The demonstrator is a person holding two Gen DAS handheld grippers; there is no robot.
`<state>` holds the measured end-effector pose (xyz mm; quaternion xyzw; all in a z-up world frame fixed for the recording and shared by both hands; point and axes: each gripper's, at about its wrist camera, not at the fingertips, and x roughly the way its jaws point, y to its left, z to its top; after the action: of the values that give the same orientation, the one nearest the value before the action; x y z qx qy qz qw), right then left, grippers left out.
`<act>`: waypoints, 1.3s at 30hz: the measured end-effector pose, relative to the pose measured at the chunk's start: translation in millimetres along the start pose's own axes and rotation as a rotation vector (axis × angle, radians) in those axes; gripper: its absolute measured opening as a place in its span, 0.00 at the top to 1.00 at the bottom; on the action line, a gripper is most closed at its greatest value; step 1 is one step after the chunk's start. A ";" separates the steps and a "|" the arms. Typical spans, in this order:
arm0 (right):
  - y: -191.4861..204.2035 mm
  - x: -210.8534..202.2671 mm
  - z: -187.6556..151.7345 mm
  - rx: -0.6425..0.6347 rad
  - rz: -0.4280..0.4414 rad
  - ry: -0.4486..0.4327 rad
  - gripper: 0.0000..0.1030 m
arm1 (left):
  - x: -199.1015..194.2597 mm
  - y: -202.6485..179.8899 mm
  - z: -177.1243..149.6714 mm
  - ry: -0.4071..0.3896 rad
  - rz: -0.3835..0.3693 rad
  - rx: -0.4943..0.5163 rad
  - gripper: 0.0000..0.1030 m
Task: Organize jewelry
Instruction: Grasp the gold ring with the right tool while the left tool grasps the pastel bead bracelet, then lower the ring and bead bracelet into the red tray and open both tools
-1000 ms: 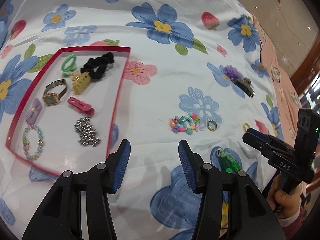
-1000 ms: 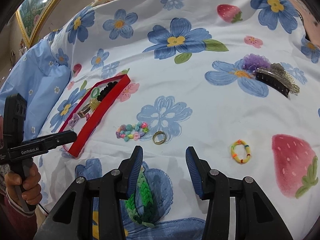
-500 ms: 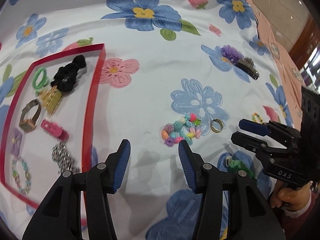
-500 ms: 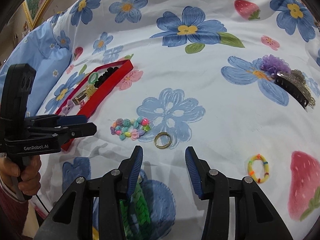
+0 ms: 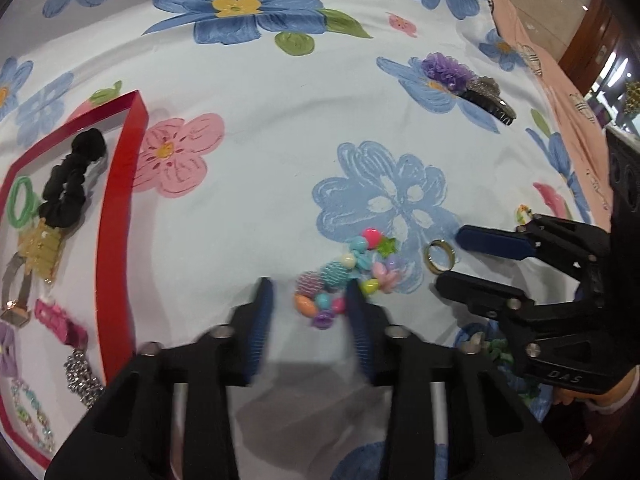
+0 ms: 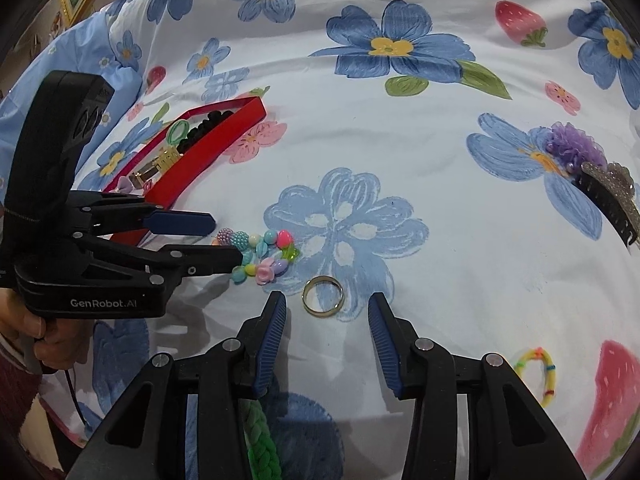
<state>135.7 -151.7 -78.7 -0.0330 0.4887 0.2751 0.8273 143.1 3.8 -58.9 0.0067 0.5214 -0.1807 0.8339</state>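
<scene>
A bracelet of coloured beads [image 5: 344, 276] lies on the flowered bedsheet. My left gripper [image 5: 310, 294] stands over it, jaws closing. The beads sit between the fingers: the right pad is at their edge and the left pad is still apart. Beside the beads lies a gold ring [image 5: 427, 258]. In the right wrist view the ring [image 6: 320, 312] lies between the fingers of my right gripper [image 6: 328, 304], whose jaws are closing slowly with neither pad touching it. The left gripper [image 6: 226, 240] reaches the beads [image 6: 264, 254] from the left. A red-rimmed tray [image 5: 120, 216] lies to the left.
The tray holds a black scrunchie [image 5: 66, 188], a green loop, a watch, clips and bracelets. A purple flower clip [image 6: 576, 144] with a black comb lies far right. A rainbow band [image 6: 538, 376] and a green braided band [image 6: 260, 440] lie near the right gripper.
Both grippers have come down and forward toward the sheet. The left one shifted right from the tray to the beads and its jaws narrowed. The right one now frames the ring.
</scene>
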 end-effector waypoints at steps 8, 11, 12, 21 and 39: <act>5.5 6.8 1.4 -0.029 -0.029 0.000 0.77 | -4.4 -4.6 -4.3 -0.028 -0.017 0.002 0.90; 5.3 3.0 1.5 -0.021 -0.029 -0.013 0.77 | -10.3 -2.2 -7.6 -0.046 -0.026 -0.024 0.90; 5.3 0.8 1.9 -0.015 -0.027 -0.020 0.77 | -14.3 -1.1 -9.2 -0.056 -0.031 -0.035 0.90; 7.4 -24.2 8.1 0.016 0.005 -0.081 0.77 | -56.3 5.7 -22.3 -0.148 -0.062 -0.110 0.90; 58.3 -41.6 22.9 -0.032 0.105 -0.125 0.77 | -139.2 42.9 -56.5 -0.302 -0.029 -0.228 0.90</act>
<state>110.0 -112.5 -19.9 -0.0034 0.4327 0.3276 0.8399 52.9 96.2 29.1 -0.1225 0.4077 -0.1313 0.8953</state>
